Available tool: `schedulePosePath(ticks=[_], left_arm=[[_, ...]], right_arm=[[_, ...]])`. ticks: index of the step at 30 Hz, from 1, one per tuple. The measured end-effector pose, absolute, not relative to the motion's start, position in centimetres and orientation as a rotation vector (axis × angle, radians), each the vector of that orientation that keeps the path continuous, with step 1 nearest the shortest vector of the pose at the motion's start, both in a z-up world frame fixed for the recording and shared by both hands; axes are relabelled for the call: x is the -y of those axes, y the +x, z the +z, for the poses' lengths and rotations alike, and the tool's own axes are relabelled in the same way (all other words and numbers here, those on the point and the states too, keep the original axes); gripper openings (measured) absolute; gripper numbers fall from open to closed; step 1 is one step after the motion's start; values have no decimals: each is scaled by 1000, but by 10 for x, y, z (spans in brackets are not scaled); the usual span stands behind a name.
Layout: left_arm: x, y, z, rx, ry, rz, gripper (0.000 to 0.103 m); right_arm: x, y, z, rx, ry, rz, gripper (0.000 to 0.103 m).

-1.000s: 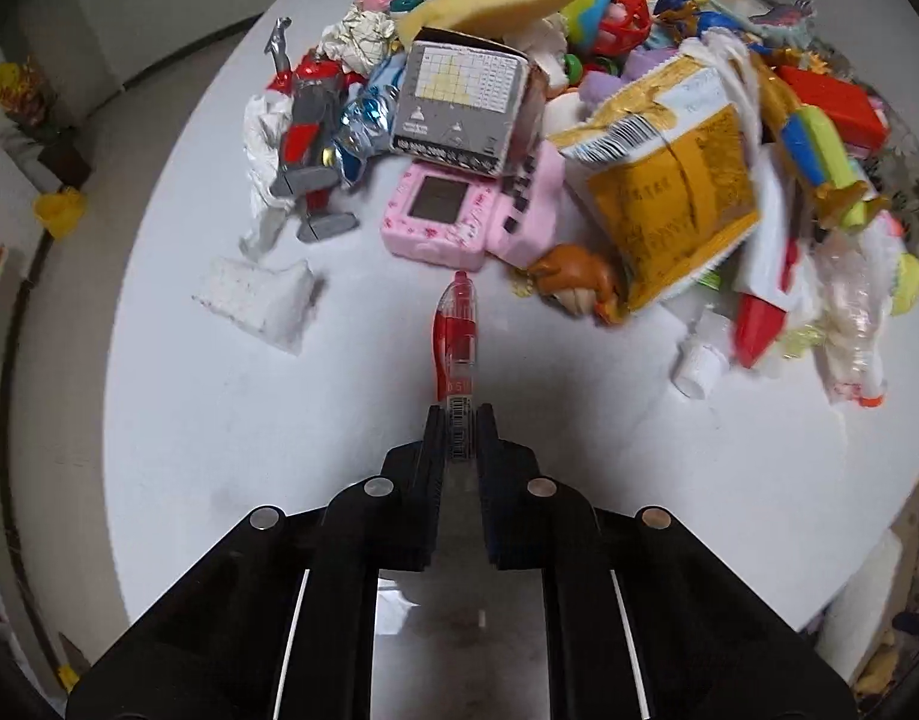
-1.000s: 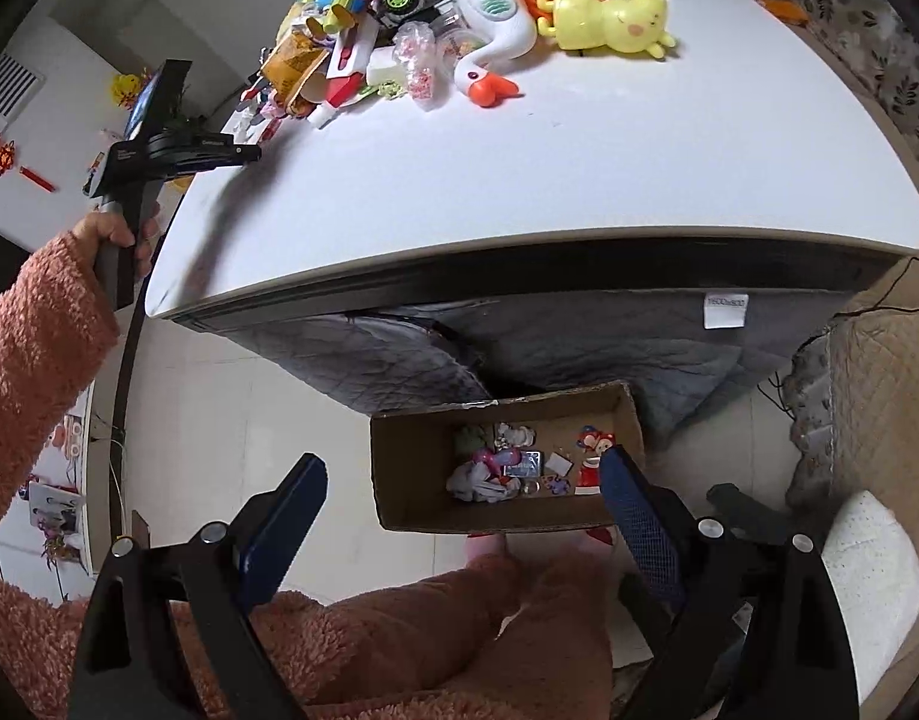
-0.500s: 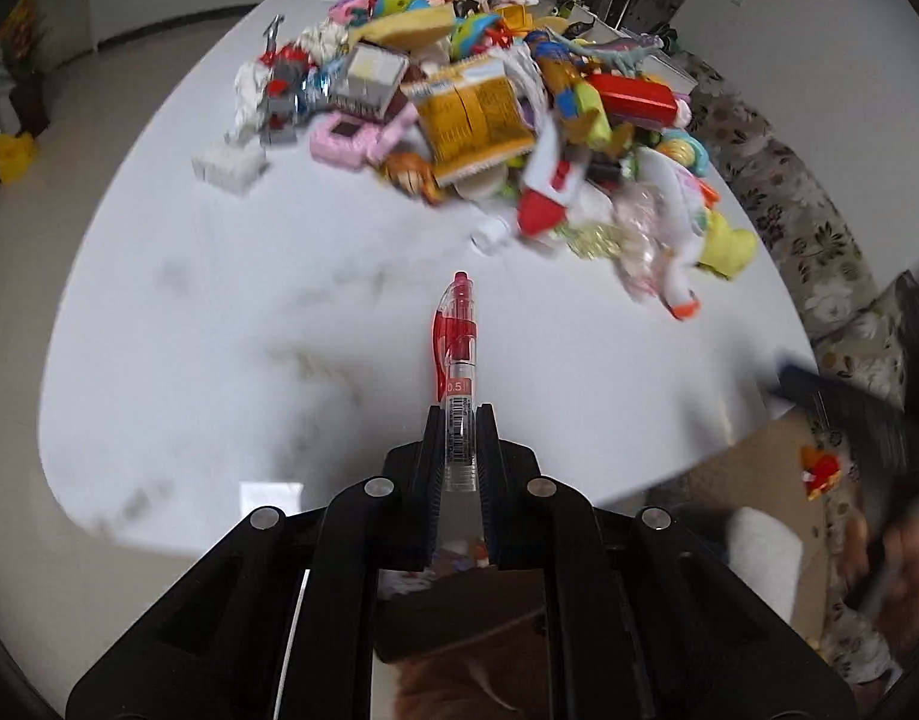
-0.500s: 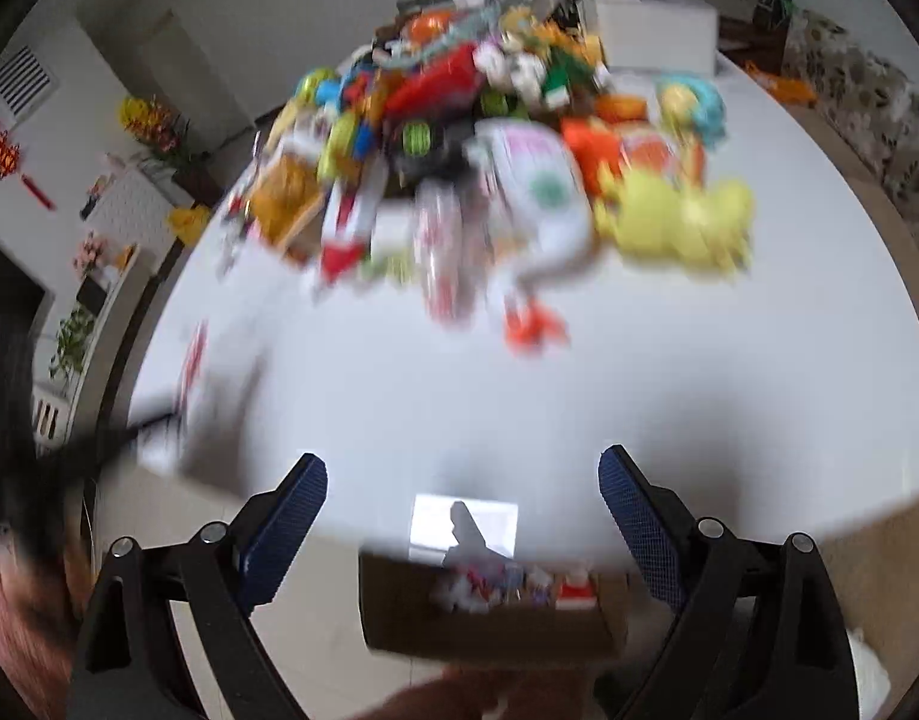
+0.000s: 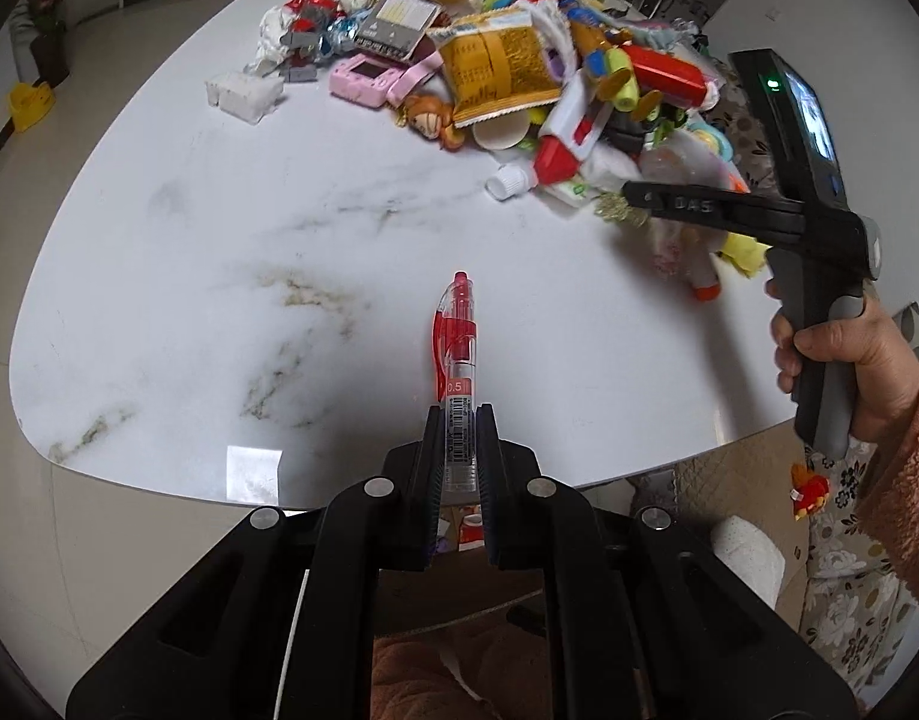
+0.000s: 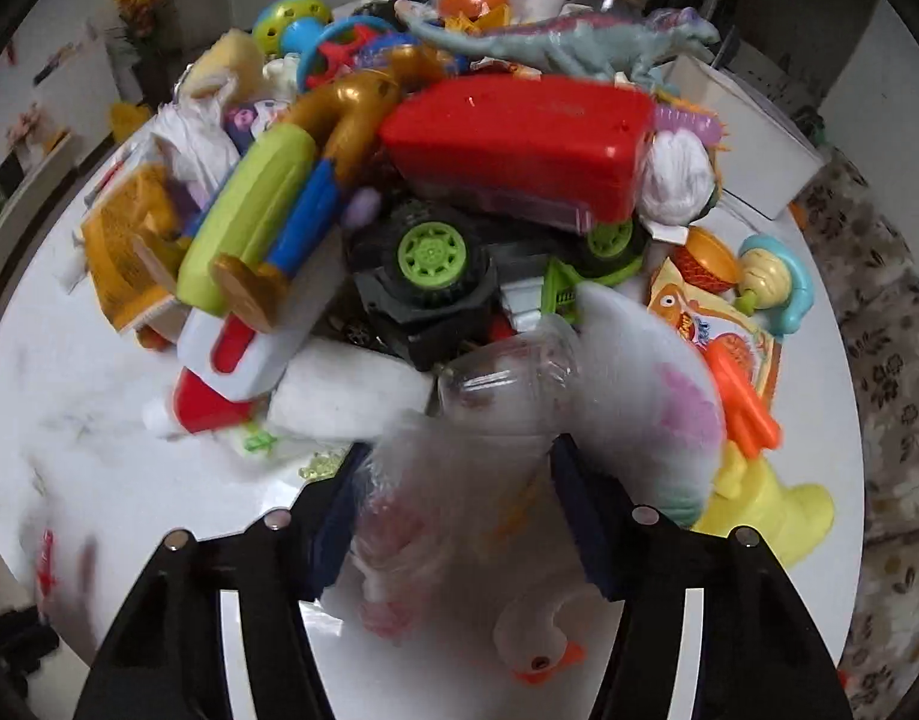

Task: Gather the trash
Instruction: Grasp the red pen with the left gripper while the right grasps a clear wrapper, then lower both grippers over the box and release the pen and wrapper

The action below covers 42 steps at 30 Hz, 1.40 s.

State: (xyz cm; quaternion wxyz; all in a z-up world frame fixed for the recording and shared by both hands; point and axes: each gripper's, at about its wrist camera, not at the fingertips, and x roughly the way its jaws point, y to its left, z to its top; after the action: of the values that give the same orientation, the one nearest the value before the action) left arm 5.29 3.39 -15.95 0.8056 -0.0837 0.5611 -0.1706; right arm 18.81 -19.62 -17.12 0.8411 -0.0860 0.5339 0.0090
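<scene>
My left gripper [image 5: 458, 420] is shut on a red and clear pen [image 5: 458, 360], held over the near edge of the white marble table [image 5: 219, 252]. My right gripper [image 6: 459, 468] is open, its fingers on either side of a clear crumpled plastic bottle [image 6: 489, 414] at the front of the pile; the bottle is blurred. It also shows from the side in the left wrist view [image 5: 639, 195], reaching into the pile. A white duck toy [image 6: 537, 642] lies just under it.
The pile holds a red toy truck [image 6: 519, 144] with green wheels, a yellow snack bag [image 5: 501, 72], a pink toy [image 5: 369, 75], a toothpaste tube [image 5: 549, 156], a tissue [image 5: 243, 93] and a yellow toy [image 6: 777, 510]. A cardboard box [image 5: 471, 528] sits below the table edge.
My left gripper has drawn back toward the table's near edge with the pen. My right gripper has swung up from the box and moved in around the plastic bottle.
</scene>
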Motion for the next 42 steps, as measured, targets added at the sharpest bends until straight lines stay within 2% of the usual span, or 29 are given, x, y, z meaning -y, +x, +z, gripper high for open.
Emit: schedulePosePath(ticks=[1, 13, 19, 23, 30, 34, 37, 42], left_arm=[[-33, 54, -162, -1206, -180, -365, 10], [-16, 67, -170, -1231, -165, -399, 10], [-12, 75, -158, -1208, -155, -422, 10], [-14, 74, -141, -1175, -160, -439, 10], [-18, 25, -100, -1099, -120, -567, 10], [-21, -28, -107, -1149, -121, -612, 10], [-18, -55, -133, -1241, -106, -610, 10], [-13, -73, -211, -1408, -92, -581, 10]], right_arm=[[199, 188, -172, -1137, -185, 18, 24], [269, 175, -133, -1099, 146, 66, 22], [303, 180, -117, -1101, 527, 118, 22], [313, 172, -99, -1068, 659, 177, 22], [269, 98, -64, -1061, 430, 312, 22], [252, 41, -86, -1130, 295, 341, 22], [240, 0, -122, -1224, 224, 346, 22], [230, -39, -221, -1369, 202, 282, 22]])
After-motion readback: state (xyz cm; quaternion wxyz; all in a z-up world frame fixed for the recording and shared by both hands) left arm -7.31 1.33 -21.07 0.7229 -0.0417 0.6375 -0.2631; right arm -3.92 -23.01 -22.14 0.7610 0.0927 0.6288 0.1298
